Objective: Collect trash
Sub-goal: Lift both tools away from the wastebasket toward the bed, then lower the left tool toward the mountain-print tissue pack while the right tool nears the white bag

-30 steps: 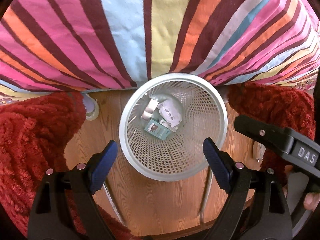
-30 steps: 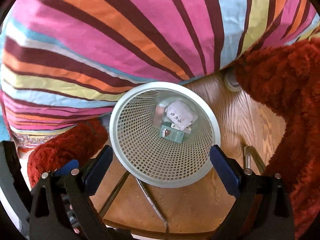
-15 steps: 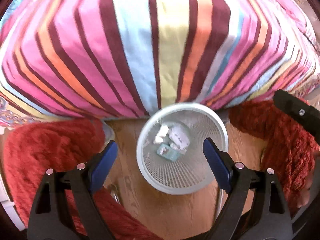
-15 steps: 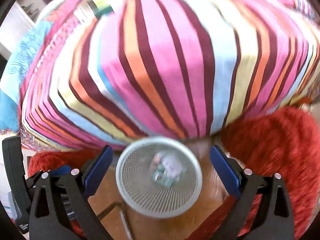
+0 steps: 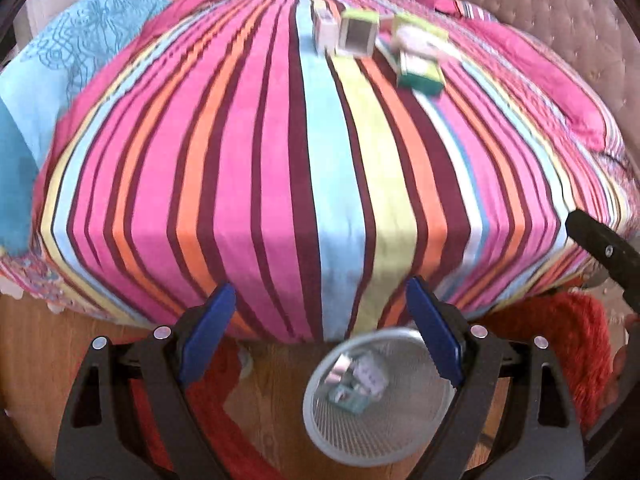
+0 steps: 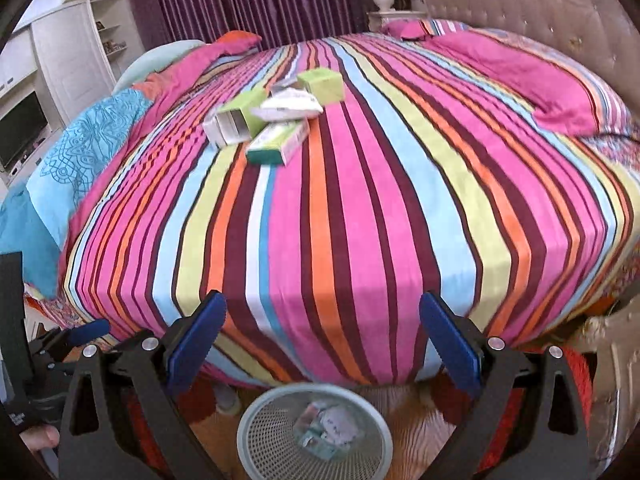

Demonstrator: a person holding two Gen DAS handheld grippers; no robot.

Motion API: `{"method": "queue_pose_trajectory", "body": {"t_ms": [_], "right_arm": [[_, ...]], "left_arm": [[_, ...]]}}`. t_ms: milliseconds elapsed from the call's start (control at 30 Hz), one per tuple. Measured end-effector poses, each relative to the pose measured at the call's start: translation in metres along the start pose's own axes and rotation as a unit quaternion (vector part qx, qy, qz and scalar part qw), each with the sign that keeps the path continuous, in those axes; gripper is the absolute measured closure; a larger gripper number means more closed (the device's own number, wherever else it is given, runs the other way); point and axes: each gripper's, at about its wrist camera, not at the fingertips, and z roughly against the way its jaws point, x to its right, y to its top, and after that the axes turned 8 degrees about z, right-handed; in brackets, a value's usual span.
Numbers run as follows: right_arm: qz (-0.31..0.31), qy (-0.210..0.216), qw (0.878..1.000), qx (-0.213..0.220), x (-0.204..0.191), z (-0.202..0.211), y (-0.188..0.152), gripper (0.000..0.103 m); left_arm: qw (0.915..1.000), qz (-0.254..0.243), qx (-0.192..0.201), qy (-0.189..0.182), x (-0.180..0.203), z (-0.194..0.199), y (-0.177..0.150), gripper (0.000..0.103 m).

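Several empty cartons and a white wrapper lie in a heap far back on the striped bed; a green carton is nearest. The heap also shows in the left wrist view. A white mesh bin stands on the wood floor at the bed's foot, with trash inside. It also shows in the right wrist view. My left gripper is open and empty above the bin's left edge. My right gripper is open and empty above the bin.
The striped bedspread fills both views. A red shaggy rug lies on the floor by the bin. A blue blanket lies at the bed's left, a pink pillow and a padded headboard at the right.
Both grippers have risen and tilted up from looking down into the bin. The bed top and the cartons on it have come into view. Both stay open and empty.
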Motion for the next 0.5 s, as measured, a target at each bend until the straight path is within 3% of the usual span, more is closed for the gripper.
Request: {"method": "queue_pose_trajectory", "body": {"t_ms": [500], "right_arm": [[0.012, -0.001, 1.0, 0.017, -0.002, -0.018, 0.038, 0.01]], "left_arm": [[0.9981, 0.036, 0.047, -0.017, -0.014, -0.014, 0.083, 0.018]]}}
